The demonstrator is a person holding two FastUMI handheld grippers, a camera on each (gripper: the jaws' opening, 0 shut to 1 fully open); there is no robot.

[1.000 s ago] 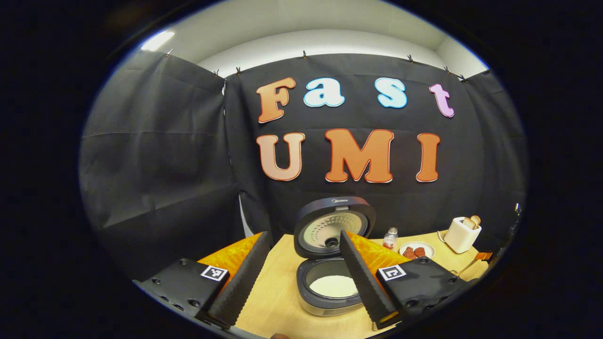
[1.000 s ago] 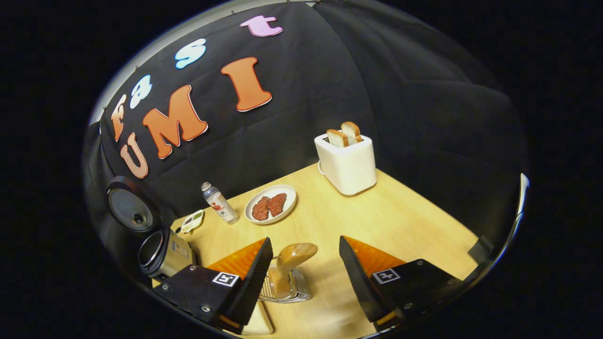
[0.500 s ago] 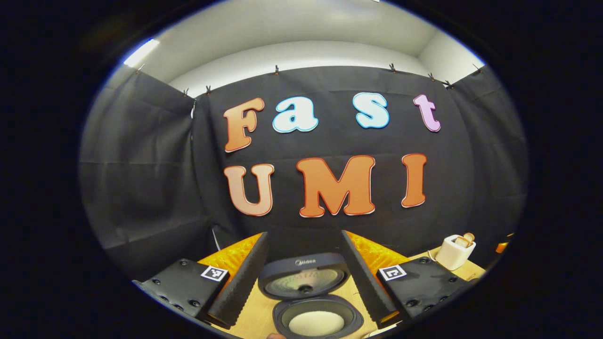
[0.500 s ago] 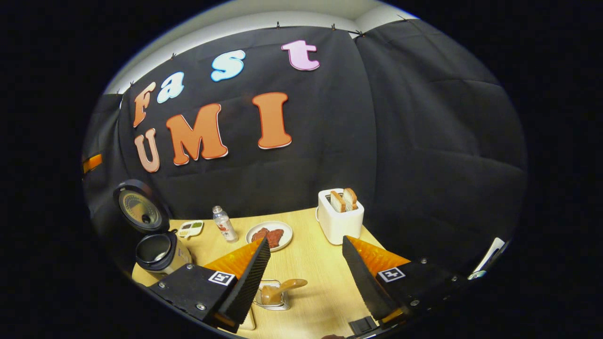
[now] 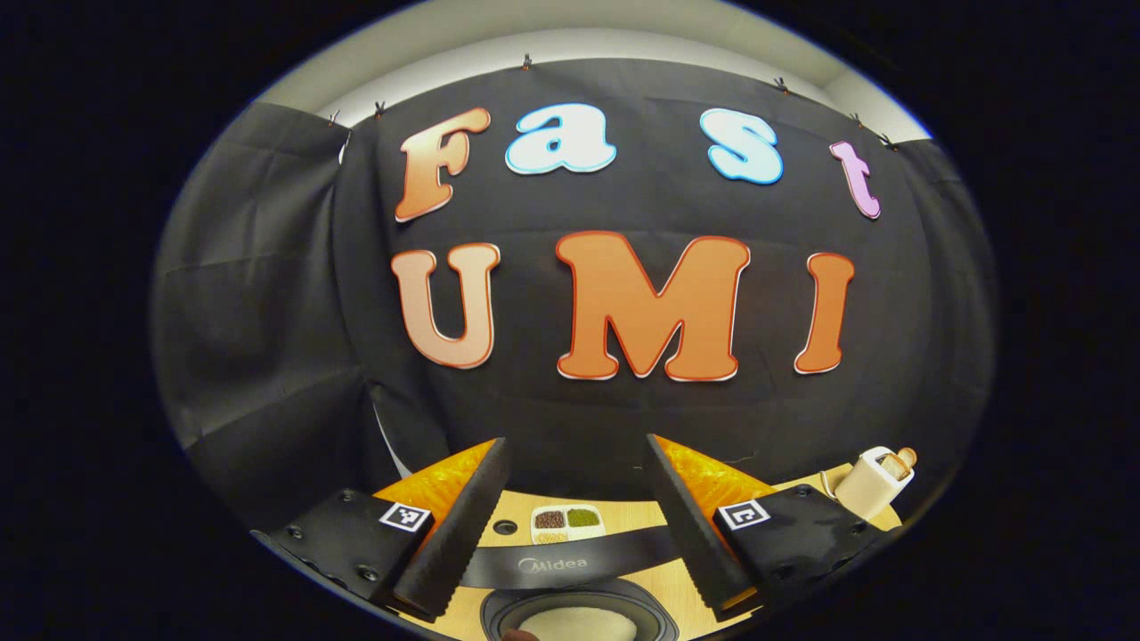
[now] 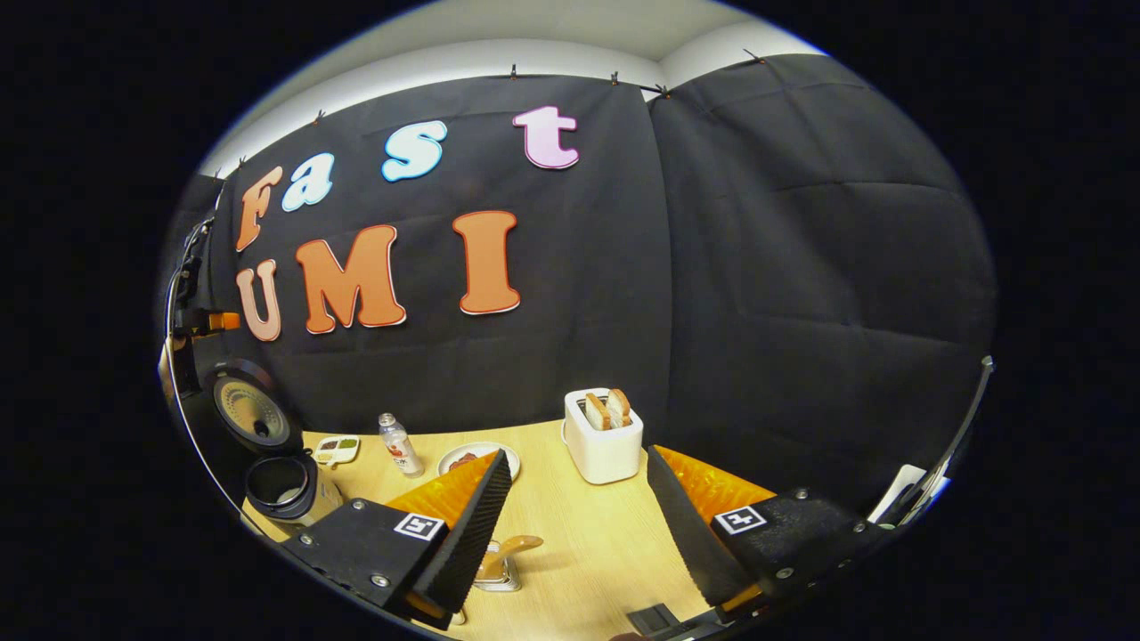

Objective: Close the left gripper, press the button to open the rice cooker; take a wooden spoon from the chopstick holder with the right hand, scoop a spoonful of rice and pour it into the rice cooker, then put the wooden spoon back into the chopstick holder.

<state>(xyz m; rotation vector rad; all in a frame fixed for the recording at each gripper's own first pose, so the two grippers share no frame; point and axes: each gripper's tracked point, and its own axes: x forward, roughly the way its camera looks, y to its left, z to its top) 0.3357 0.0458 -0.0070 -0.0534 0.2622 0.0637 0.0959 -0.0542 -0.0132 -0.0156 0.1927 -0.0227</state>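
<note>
Rice cooker (image 6: 267,445) lid up, rice inside; wooden spoon (image 6: 509,547) back in chopstick holder (image 6: 495,574), near centre of table. Task looks done. Left gripper (image 5: 570,521) and right gripper (image 6: 574,525) both wide, empty.

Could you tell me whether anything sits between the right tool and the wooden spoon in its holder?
Nothing visible does. The right tool is open, and the wooden spoon stands in the chopstick holder just ahead, with bare table around it.

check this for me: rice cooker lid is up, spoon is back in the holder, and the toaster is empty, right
Not quite. The toaster is not empty: the right gripper view shows two slices of bread standing in its slots. The rest holds there: the rice cooker lid is up and the wooden spoon sits in the chopstick holder.
</note>
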